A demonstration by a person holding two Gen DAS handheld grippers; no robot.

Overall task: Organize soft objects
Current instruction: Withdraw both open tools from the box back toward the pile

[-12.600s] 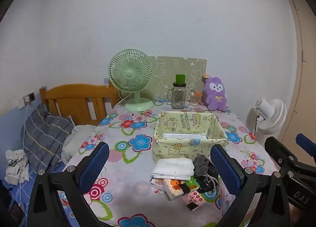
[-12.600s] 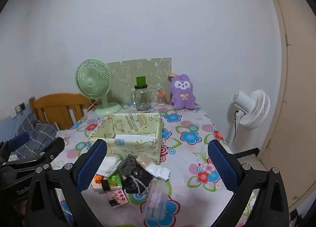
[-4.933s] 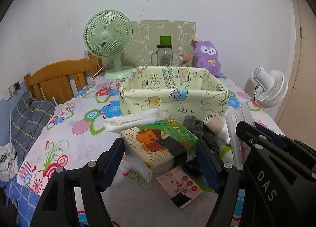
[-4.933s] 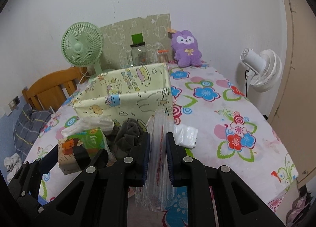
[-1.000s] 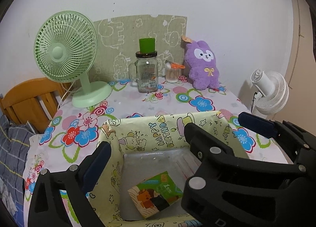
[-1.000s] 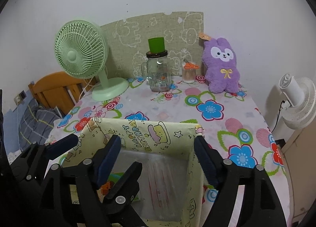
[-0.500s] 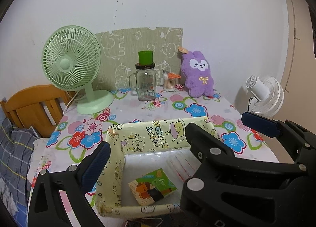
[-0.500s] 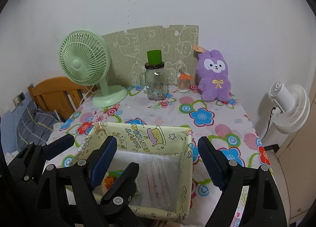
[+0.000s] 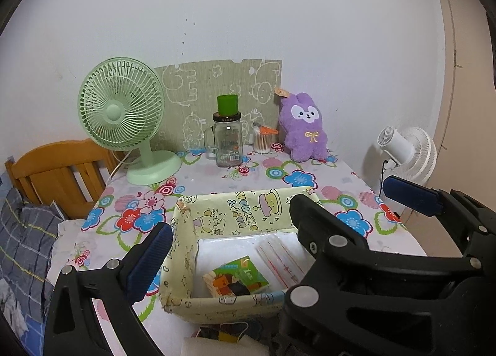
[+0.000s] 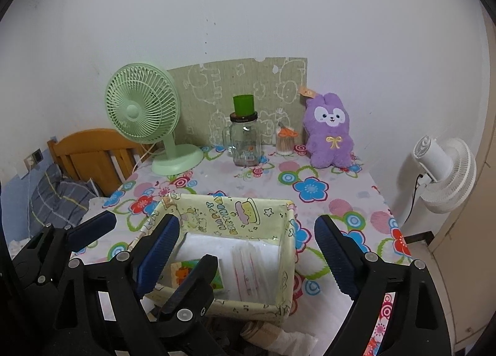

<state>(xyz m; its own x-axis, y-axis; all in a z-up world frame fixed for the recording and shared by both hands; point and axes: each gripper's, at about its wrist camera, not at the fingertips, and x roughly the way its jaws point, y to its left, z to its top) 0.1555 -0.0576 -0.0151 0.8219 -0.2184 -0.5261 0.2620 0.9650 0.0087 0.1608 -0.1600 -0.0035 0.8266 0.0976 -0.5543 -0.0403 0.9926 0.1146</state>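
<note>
- Blue-padded black right gripper has its jaws opening, spread wide with nothing between the pads; it hangs above the near part of the box.
- Black left gripper, also with blue pads, stands spread and empty. Only its left finger shows in its own view; the right gripper's frame hides the other.
- Pale yellow fabric storage box with cartoon prints sits below both grippers on the table, open at the top.
- Green and orange printed tissue pack lies flat on the box's white floor, toward its left side.
- Clear plastic pouch with red lines lies just beside the pack, toward the box's right wall.
- Crumpled white and beige soft items lie on the table at the near side of the box, outside it, partly hidden by the grippers.
- Flowered white tablecloth covers the table.
- Farther back stand a mint green desk fan, a glass mug jar with a green cup on top, a small jar of cotton swabs and a purple plush rabbit, the last three in front of a green patterned board leaning on the wall.
- White floor fan stands off the table's right edge; a wooden headboard shows at left.
</note>
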